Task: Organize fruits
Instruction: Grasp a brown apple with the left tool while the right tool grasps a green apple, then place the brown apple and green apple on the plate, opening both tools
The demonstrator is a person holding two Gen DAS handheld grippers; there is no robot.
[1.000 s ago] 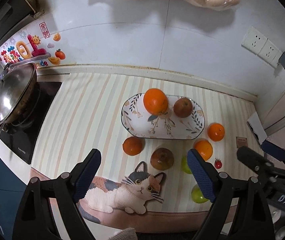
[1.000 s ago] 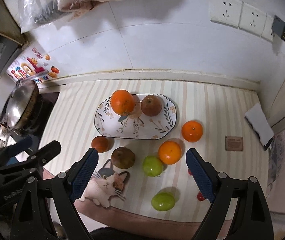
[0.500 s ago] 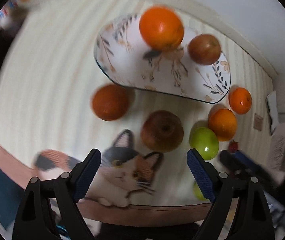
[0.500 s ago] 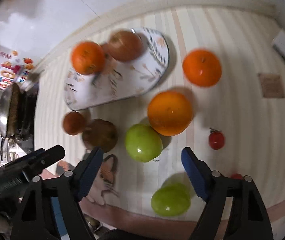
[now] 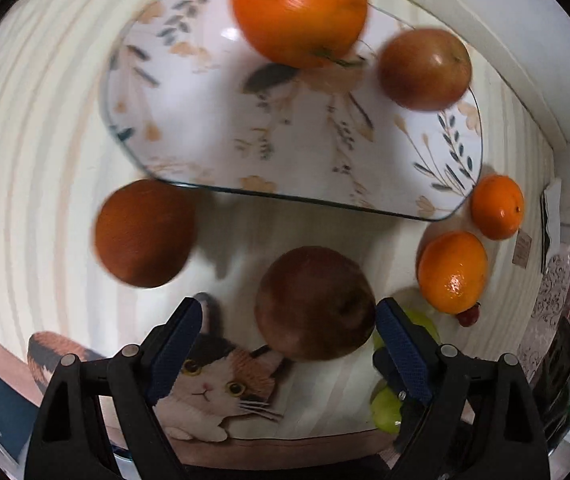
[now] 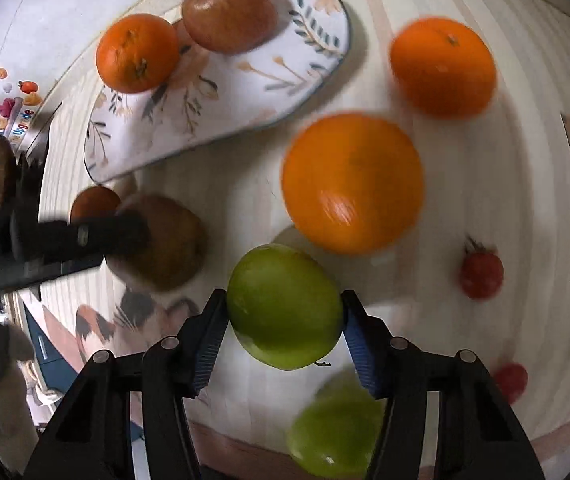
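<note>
Both of my tools point steeply down at the striped mat (image 5: 65, 128), each centred over one fruit so that two can be lifted toward the plate (image 5: 213, 120) in one pass.

My right gripper (image 6: 283, 320) is closing, its blue ribbed pads on either side of a green apple (image 6: 285, 306). The pads look to be at the skin on both flanks, but I cannot tell whether they press yet. I straddle it at its widest girth, since smooth, waxy, rounded skin would slip from a grip set higher. A second green apple (image 6: 335, 432) lies just below the right finger, near the mat's edge. A large orange (image 6: 351, 182) sits just ahead, a smaller one (image 6: 443, 66) farther ahead to the right, and two small red fruits (image 6: 481, 274) to the right.

My left gripper (image 5: 287, 328) stands spread and is opening a little more. A dull reddish-brown apple (image 5: 315, 302) sits between its fingers, close to the right pad and clear of the left. It is wider than the green one and needs the full span. A dark orange (image 5: 145, 232) lies ahead to the left.

Beyond both tools, the glossy, oblong plate with leaf print already bears a pebbled orange (image 5: 299, 12) and a red-brown apple (image 5: 425, 68).
</note>
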